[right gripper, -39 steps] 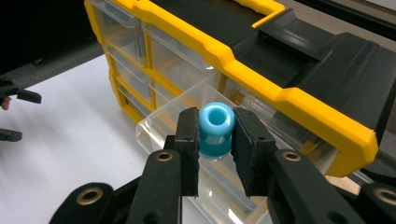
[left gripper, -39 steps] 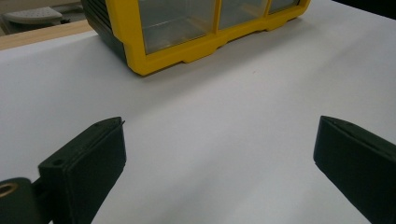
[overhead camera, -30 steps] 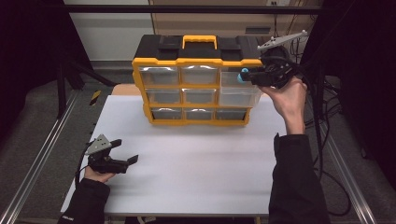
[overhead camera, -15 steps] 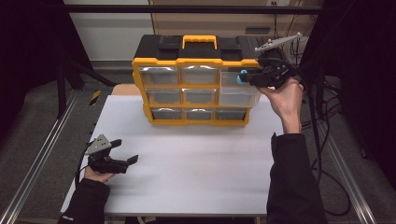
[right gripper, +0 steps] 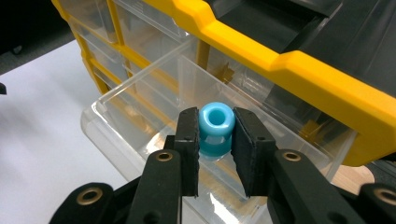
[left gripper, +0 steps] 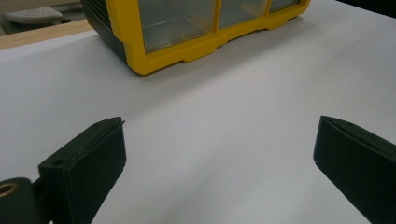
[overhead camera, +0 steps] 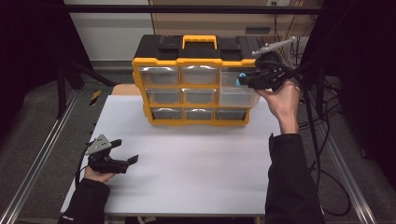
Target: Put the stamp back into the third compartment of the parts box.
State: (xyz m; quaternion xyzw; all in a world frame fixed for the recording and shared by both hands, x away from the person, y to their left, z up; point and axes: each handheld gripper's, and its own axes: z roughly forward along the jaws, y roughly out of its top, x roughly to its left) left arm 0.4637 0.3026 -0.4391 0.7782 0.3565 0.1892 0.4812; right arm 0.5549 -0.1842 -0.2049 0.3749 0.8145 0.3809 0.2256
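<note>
While left claw [overhead camera: 133, 159] gapes, right claw [right gripper: 215, 140] pinches spool [right gripper: 215, 128]

You're working at a white table [overhead camera: 201, 163] with metal rails [overhead camera: 37, 158] running down both sides. Grey floor [overhead camera: 32, 102] on your left, a tangle of black cables [overhead camera: 327, 140] on your right, and a pale wall [overhead camera: 112, 32] behind. Dark curtains [overhead camera: 28, 46] close in either side.

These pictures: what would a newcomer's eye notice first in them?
First, the yellow and black drawer cabinet standing at the far side of the white table. Next, the small blue spool clamped in the right tongs, held over the clear drawer pulled out of the cabinet's right column. The left tongs rest open, low over the table's near left part.
</note>
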